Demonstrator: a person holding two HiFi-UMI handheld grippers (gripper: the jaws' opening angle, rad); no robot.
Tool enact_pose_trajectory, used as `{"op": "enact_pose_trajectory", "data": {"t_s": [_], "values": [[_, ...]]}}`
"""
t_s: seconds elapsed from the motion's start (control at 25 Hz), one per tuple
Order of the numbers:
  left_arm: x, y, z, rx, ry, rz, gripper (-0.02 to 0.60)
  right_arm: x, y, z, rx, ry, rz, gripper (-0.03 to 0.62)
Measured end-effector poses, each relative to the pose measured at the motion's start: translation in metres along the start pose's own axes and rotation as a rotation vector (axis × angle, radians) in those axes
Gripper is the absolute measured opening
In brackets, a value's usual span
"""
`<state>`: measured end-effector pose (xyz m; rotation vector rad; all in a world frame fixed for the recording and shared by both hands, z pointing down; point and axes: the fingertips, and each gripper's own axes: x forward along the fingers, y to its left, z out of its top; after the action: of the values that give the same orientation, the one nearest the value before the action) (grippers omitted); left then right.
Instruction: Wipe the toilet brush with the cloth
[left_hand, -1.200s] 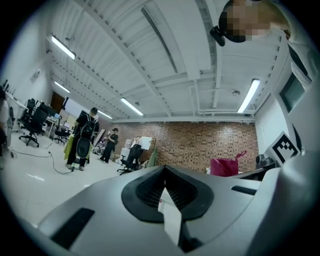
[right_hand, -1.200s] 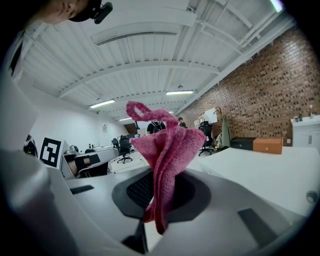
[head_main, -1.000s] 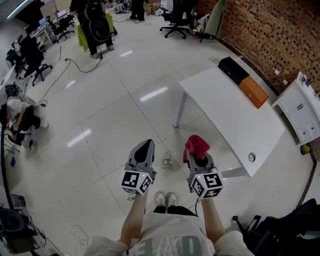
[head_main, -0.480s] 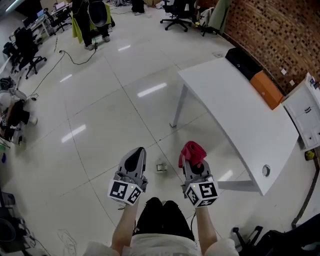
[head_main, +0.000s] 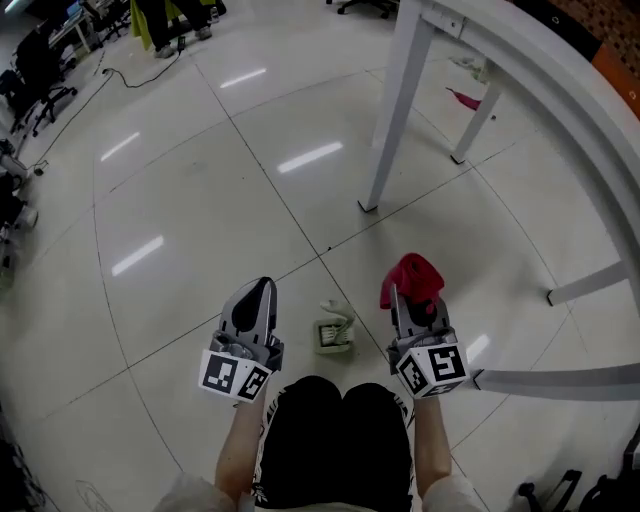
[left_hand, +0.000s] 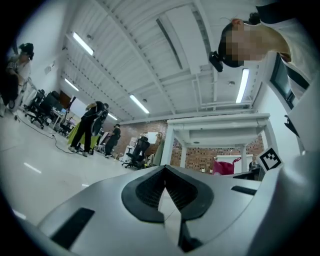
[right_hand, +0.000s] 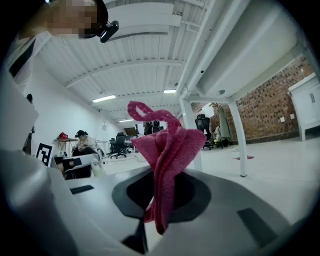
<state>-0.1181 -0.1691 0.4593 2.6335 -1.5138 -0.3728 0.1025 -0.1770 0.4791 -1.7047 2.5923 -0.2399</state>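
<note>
Your head camera looks steeply down from above and behind both tongs, the left gripper (head_main: 258, 295) and the right gripper (head_main: 405, 305), with the floor (head_main: 200, 180) near beyond them. Each gripper camera rides just behind its own jaws, low and facing roughly level across the room (the jaws fill the lower frame). All three views share the white table (head_main: 520, 60) ahead of the tongs. Each gripper view also catches the other gripper's marker cube (left_hand: 270, 159) beside it.
</note>
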Motion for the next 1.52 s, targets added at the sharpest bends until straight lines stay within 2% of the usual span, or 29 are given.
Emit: {"op": "enact_pose_trajectory", "data": {"t_s": [0.16, 0.36, 0.48, 0.68, 0.8, 0.92, 1.12, 1.52], "values": [[-0.021, 0.006, -0.055, 0.020, 0.054, -0.013, 0.005, 0.000, -0.010, -0.059, 0.048, 0.036, -0.005, 0.031], [-0.039, -0.010, -0.113, 0.001, 0.027, -0.107, 0.005, -0.001, -0.003, -0.128, 0.092, 0.036, 0.041, 0.031], [-0.055, -0.020, -0.154, 0.008, 0.030, -0.128, 0.005, -0.009, 0.007, -0.175, 0.087, 0.053, 0.071, 0.031], [-0.072, -0.037, -0.199, 0.053, 0.063, -0.152, 0.005, -0.018, 0.005, -0.219, 0.081, 0.014, 0.084, 0.031], [-0.083, -0.034, -0.218, 0.022, 0.098, -0.133, 0.005, -0.018, 0.000, -0.244, 0.110, 0.020, 0.121, 0.031], [-0.090, -0.030, -0.236, -0.011, 0.126, -0.103, 0.005, -0.021, -0.012, -0.259, 0.107, 0.034, 0.104, 0.031], [-0.087, -0.045, -0.252, 0.031, 0.170, -0.154, 0.005, -0.018, -0.028, -0.279, 0.113, 0.058, 0.077, 0.031], [-0.078, -0.054, -0.267, 0.005, 0.188, -0.227, 0.004, 0.012, -0.018, -0.312, 0.214, 0.086, 0.194, 0.031]]}}
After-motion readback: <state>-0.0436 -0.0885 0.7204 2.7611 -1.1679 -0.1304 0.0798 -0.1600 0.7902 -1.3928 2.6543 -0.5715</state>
